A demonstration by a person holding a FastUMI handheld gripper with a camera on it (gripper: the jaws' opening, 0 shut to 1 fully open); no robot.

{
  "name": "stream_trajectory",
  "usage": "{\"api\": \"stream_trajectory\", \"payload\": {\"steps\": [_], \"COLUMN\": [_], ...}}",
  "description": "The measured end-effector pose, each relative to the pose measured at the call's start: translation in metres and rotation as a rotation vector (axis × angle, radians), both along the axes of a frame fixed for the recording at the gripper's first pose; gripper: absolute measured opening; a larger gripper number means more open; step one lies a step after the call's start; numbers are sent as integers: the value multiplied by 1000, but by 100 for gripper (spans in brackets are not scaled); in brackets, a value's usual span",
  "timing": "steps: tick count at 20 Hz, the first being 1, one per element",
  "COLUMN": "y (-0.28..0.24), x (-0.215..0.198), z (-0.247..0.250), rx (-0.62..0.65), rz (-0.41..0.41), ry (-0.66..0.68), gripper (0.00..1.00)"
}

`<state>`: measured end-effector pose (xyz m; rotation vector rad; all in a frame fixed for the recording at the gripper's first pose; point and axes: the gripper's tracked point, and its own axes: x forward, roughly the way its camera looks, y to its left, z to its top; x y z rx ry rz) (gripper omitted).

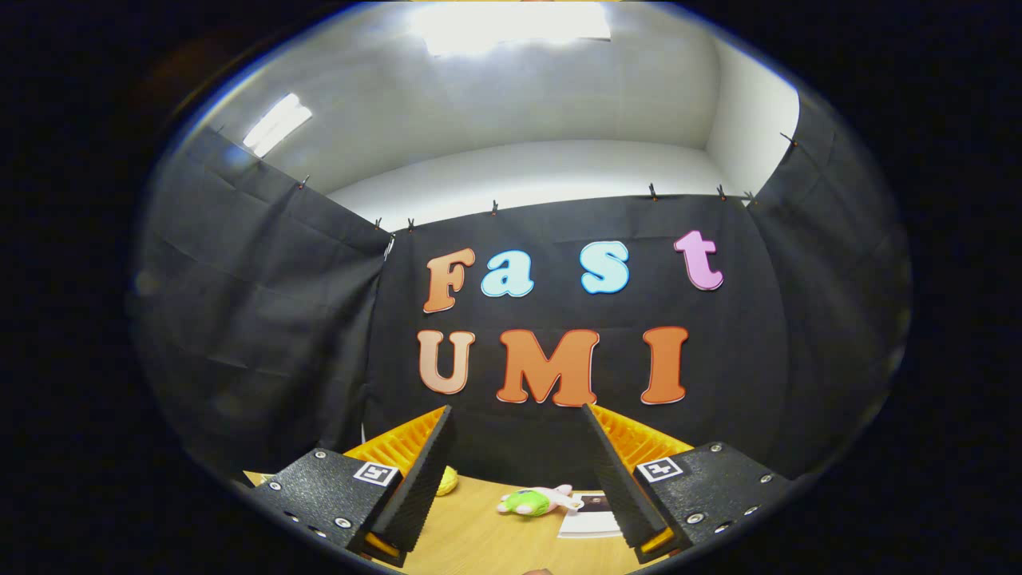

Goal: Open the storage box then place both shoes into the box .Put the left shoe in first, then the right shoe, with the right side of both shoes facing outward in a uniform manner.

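Note:
My gripper (517, 419) is held high and level, pointing at the booth's black cloth wall. Its two fingers stand wide apart, open, with nothing between them. Below and beyond the fingers lies a strip of wooden table (479, 535). No shoe or storage box can be made out on it.
A small green and pink soft toy (533, 501) lies on the table between the fingers, well beyond them. A yellow object (448, 480) peeks out beside the left finger. A flat card or booklet (592, 515) lies next to the right finger. Black cloth walls close the booth behind and on both sides.

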<state>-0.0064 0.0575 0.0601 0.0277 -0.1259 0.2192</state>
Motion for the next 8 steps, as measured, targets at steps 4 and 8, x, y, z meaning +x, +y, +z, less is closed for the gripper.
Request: {"api": "stream_trajectory", "payload": {"steps": [4,8], "y": [-5,-16], "x": [-2,-2], "z": [11,24], "rx": [-8,4], "rz": [-10,-27], "ry": [-23,-69], "gripper": [94,96]}}
